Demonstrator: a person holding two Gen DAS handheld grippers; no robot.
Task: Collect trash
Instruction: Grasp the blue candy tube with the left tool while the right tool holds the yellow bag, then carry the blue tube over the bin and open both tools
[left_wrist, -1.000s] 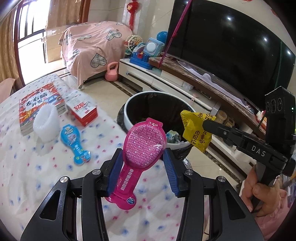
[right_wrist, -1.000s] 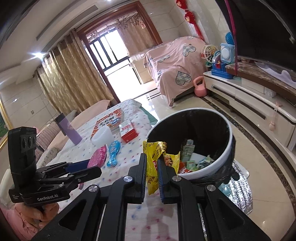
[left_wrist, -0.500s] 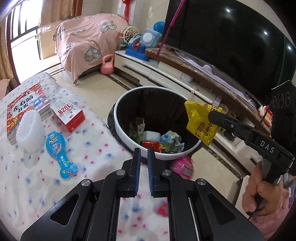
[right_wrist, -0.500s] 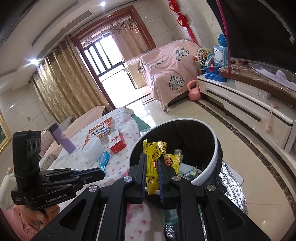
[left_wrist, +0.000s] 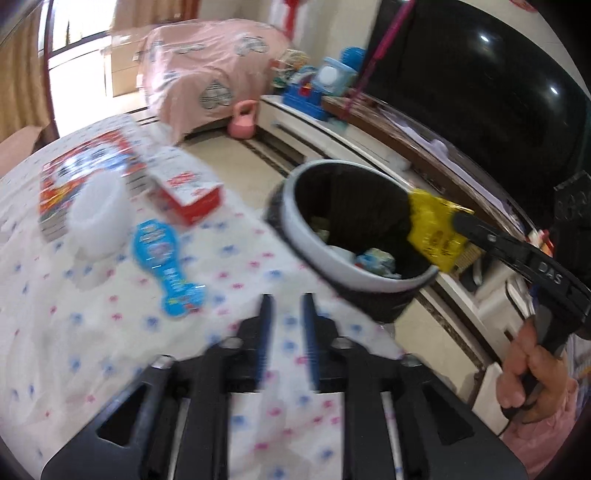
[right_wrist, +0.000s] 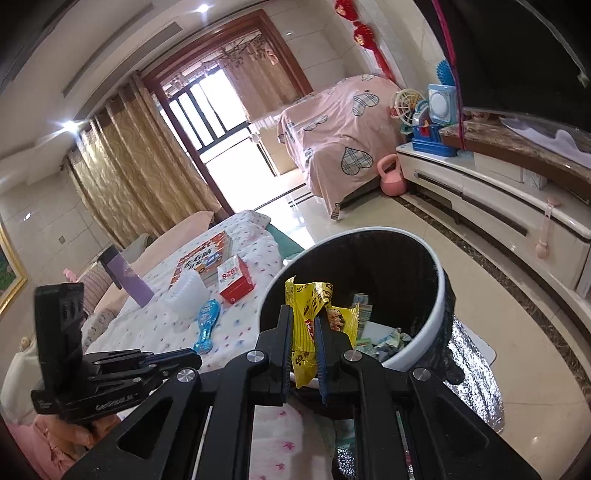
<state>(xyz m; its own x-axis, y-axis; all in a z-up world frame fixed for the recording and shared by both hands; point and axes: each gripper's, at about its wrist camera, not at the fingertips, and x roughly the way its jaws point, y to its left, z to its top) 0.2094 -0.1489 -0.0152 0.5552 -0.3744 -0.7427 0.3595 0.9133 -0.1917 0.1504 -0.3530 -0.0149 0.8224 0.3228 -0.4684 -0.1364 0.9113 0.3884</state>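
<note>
My right gripper (right_wrist: 304, 314) is shut on a yellow snack wrapper (right_wrist: 306, 334) and holds it over the near rim of the round bin (right_wrist: 437, 280), which has a white rim, a black liner and trash inside. In the left wrist view the wrapper (left_wrist: 434, 230) hangs over the bin's (left_wrist: 303, 236) right side. My left gripper (left_wrist: 286, 306) is empty, its blue pads slightly apart, above the spotted white tablecloth (left_wrist: 92, 332). A blue blister pack (left_wrist: 164, 262) lies on the cloth to its left; it also shows in the right wrist view (right_wrist: 207, 325).
On the cloth are a white foam piece (left_wrist: 94, 218), a red and white box (left_wrist: 184, 184) and a book (left_wrist: 85, 166). A purple box (right_wrist: 125, 275) stands farther back. A TV stand (right_wrist: 498, 192) and pink kettlebell (right_wrist: 393, 179) lie beyond the bin.
My left gripper let go of the pink blister pack at the bin, closed, then swung left toward the table and opened slightly. My right gripper moved the yellow wrapper over the bin.
</note>
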